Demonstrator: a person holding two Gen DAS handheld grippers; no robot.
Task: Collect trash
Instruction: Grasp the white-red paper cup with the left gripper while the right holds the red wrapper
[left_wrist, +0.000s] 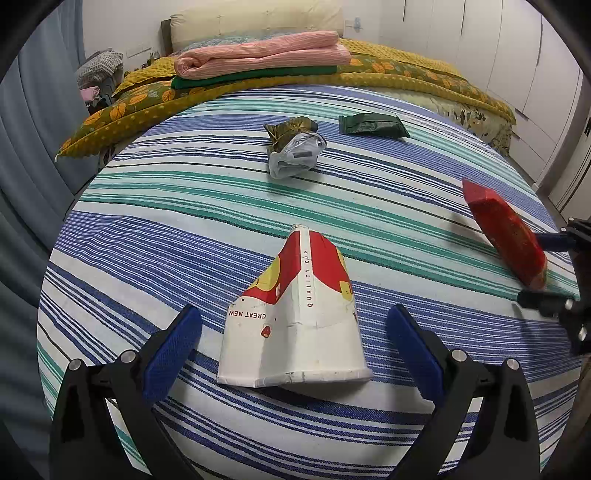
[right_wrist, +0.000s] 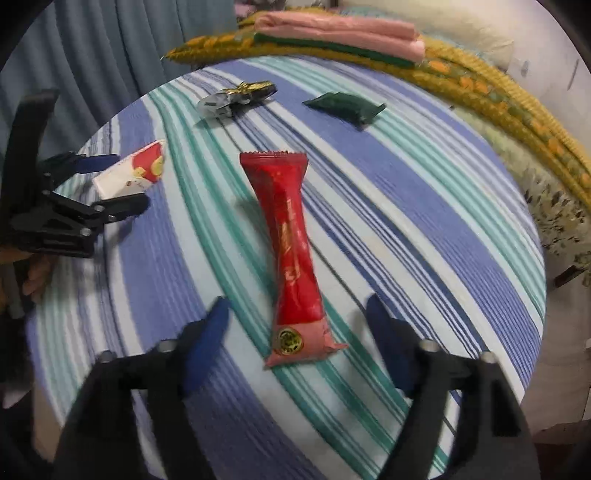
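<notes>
Both tools stand wide apart over the striped bed (left_wrist: 155, 229) and grip nothing. The left tool (left_wrist: 293, 332) straddles a flattened paper cup (left_wrist: 299, 314), which lies on the sheet between its blue pads without touching either. The right tool (right_wrist: 297, 314) is spread around the near end of a long red snack wrapper (right_wrist: 291, 251), also lying free on the sheet; that view is blurred, so the exact gap at each pad is hard to judge. Farther up the bed lie a crumpled ball of foil and plastic (left_wrist: 295, 147) and, beside it, a dark green packet (left_wrist: 373, 125), both well apart from the tools. Behind them a folded pink blanket (left_wrist: 266, 55) rests on a yellow quilt (left_wrist: 406, 74). The risks, as I judge them: the cup is crushed flat and low, so pads closing on it may slide over the top or pinch the sheet along with it; the slick, narrow wrapper could squirt out sideways or be caught only by its crimped end and droop when lifted. The soft bedding gives way under pressure, which makes either grab less sure, and with the two tools near each other they could bump if both move inward. On the cup, "QUALITY CUP" runs along the seam, and "CREAT NEW" reads upside down near the rim. The wrapper bears a round gold-and-green seal, its writing too blurred to read.
</notes>
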